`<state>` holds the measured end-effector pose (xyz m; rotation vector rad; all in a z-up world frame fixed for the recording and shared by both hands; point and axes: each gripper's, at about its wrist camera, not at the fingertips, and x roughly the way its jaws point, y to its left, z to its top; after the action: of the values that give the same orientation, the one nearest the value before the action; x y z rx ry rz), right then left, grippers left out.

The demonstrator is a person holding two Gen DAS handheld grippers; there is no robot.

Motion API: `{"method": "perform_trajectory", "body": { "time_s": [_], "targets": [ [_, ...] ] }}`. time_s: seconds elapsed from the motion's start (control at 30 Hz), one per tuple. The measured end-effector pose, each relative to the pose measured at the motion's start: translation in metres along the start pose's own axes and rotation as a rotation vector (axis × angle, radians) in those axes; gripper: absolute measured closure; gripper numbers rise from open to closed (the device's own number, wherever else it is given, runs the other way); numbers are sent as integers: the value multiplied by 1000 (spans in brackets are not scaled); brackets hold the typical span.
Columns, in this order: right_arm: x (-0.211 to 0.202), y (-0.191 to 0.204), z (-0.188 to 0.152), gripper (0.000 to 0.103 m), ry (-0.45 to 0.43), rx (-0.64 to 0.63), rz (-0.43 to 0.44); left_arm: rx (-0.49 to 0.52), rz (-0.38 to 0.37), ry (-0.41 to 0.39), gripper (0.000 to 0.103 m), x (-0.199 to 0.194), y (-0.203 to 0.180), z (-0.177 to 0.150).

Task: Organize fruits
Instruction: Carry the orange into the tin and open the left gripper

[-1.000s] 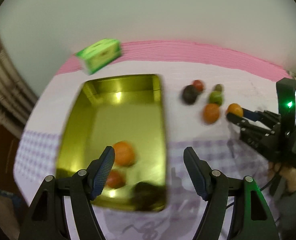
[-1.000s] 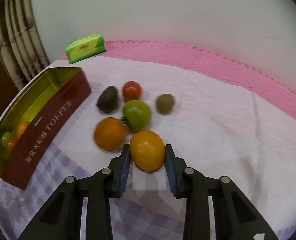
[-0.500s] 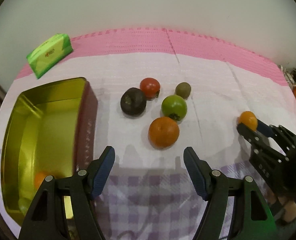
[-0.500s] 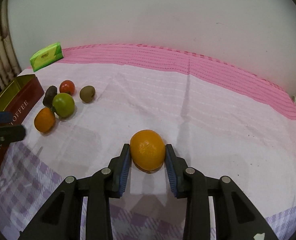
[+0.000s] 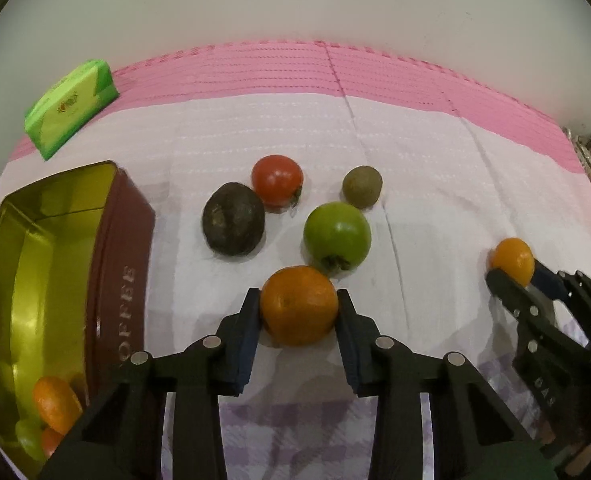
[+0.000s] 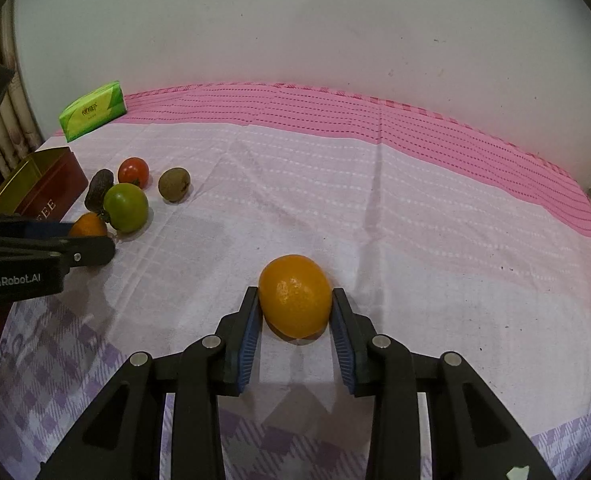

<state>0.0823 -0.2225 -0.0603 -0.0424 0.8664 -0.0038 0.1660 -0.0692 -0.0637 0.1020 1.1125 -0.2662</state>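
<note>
My left gripper [image 5: 299,300] is closing its jaws, and both pads press the sides of a deep orange [image 5: 299,312] resting on the cloth. The same orange [image 6: 88,226] and left gripper [image 6: 89,238] show at the left edge of the right wrist view. Farther right, my right gripper [image 6: 295,296] is shut on a yellow-orange fruit [image 6: 295,290], which sits on the cloth apart from the others. Behind the deep orange lie a green fruit [image 5: 337,234], a red tomato [image 5: 277,179], a dark avocado [image 5: 233,224] and a kiwi [image 5: 362,186].
An open gold-lined tin [image 5: 107,264] with maroon walls stands at the left and holds several small fruits [image 5: 53,404]. A green tissue pack [image 5: 71,108] lies at the far left by the wall. The pink cloth's far edge meets a white wall.
My left gripper moved from above the tin to the right and down, then closed on the deep orange. The right gripper carried its fruit rightward, away from the group, then held still.
</note>
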Motion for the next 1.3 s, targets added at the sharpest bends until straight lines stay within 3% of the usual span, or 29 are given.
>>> {"method": "perform_trajectory", "body": {
  "time_s": [0.3,0.5,0.67,0.83,1.03,1.3],
  "targets": [
    [0,1,0,70,0,0,-1,6,-7,3,66,-27,12,-24],
    [-1,1,0,70,0,-1,-4,-23,2,-42,66,-57,29,-28],
    [0,2,0,70,0,-6,-10,-70,28,-80,66,-85,64,-32],
    [-1,3,0,70,0,-8,-15,-120,120,-109,66,-103,113,-39],
    [1,4,1,70,0,-13,-19,-213,196,-57,66,-98,169,-53],
    [0,5,1,70,0,-15,-22,-259,203,31,66,-74,198,-74]
  ]
}}
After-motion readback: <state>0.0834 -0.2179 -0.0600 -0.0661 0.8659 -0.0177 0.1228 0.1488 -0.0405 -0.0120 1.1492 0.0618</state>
